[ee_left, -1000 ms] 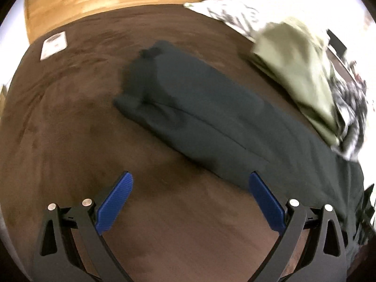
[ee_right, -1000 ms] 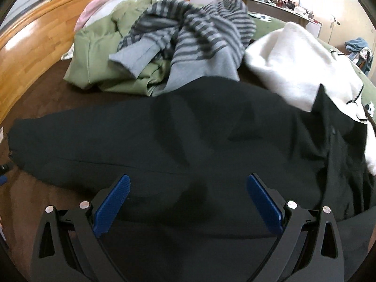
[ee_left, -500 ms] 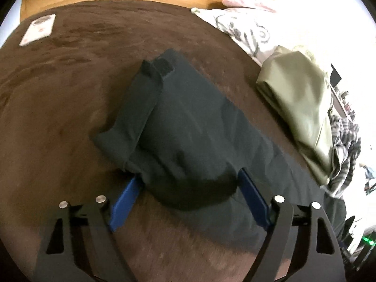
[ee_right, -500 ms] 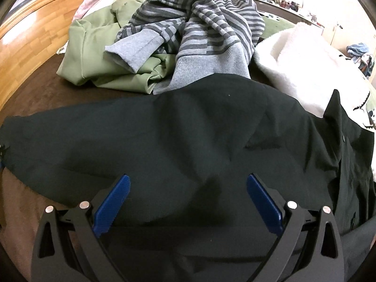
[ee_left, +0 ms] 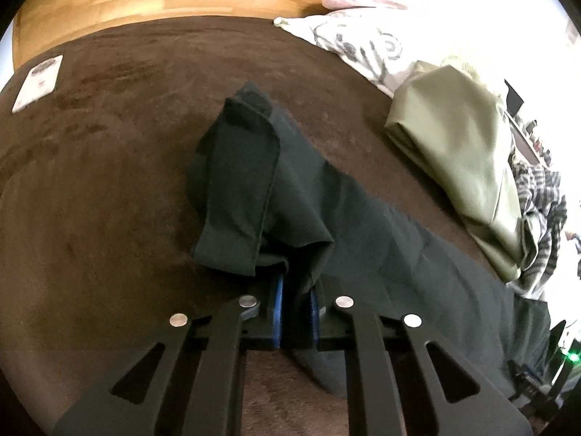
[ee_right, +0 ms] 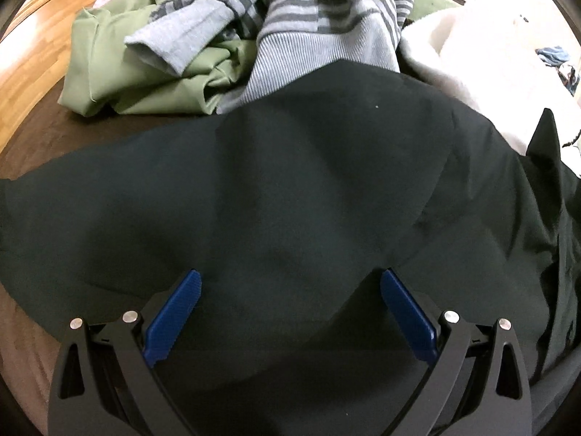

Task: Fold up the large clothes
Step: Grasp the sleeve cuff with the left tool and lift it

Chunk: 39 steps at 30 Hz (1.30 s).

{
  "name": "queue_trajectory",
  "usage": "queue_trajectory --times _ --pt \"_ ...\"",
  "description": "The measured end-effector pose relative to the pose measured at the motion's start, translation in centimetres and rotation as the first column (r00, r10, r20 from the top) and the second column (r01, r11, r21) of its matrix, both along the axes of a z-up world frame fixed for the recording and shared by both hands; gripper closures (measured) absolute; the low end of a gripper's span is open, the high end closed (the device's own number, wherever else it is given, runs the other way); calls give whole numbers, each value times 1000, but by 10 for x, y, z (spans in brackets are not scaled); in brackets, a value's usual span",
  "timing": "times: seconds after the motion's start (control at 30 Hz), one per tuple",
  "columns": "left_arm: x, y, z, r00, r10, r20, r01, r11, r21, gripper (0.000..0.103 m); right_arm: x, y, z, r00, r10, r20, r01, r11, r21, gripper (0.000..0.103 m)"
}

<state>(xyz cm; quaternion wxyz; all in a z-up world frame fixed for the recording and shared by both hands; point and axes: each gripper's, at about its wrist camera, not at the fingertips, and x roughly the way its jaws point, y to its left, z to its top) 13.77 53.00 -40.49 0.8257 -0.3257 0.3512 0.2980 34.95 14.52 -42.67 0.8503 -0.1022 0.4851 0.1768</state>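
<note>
So the left gripper (ee_left: 295,307) is clamping down on the sleeve end of the dark jacket (ee_left: 363,225), which half a second ago was just sitting between its spread fingers. The jacket is lying lengthwise across the brown bed (ee_left: 90,200), running from the cuff toward the right gripper (ee_right: 290,312), which is hovering wide open over its body. The pinched edge is hidden.

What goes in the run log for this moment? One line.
left gripper: shut on dark jacket sleeve | right gripper: open over jacket | fold: unfinished
</note>
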Motion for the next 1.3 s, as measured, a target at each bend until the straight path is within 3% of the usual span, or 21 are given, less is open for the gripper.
queue_trajectory --times 0.2,0.37,0.57,0.77,0.87,0.97,1.1,1.3 --pt "2 -5 9 1000 -18 -7 19 999 40 90 -2 1 -2 1000 5 6 -4 1000 -4 5" --pt "4 -16 39 999 -45 15 44 993 110 90 0 4 3 1000 -6 12 6 1000 -10 5" --pt "23 -49 110 985 -164 61 148 966 213 90 -6 -5 39 998 -9 63 7 1000 30 5" --pt "49 -109 187 935 -340 106 297 908 294 90 -12 -34 70 996 -42 75 39 998 43 5" --pt "60 -148 222 888 -439 139 379 868 320 90 -11 -59 83 994 -77 76 73 996 50 5" --pt "70 -192 255 825 -538 172 460 817 347 90 -11 -98 99 989 -122 84 118 992 48 5" --pt "84 -259 296 731 -651 207 547 739 393 90 -21 -149 111 977 -188 100 185 982 37 5" --pt "93 -358 324 576 -775 259 666 629 400 90 -38 -245 125 944 -308 118 308 951 19 5"
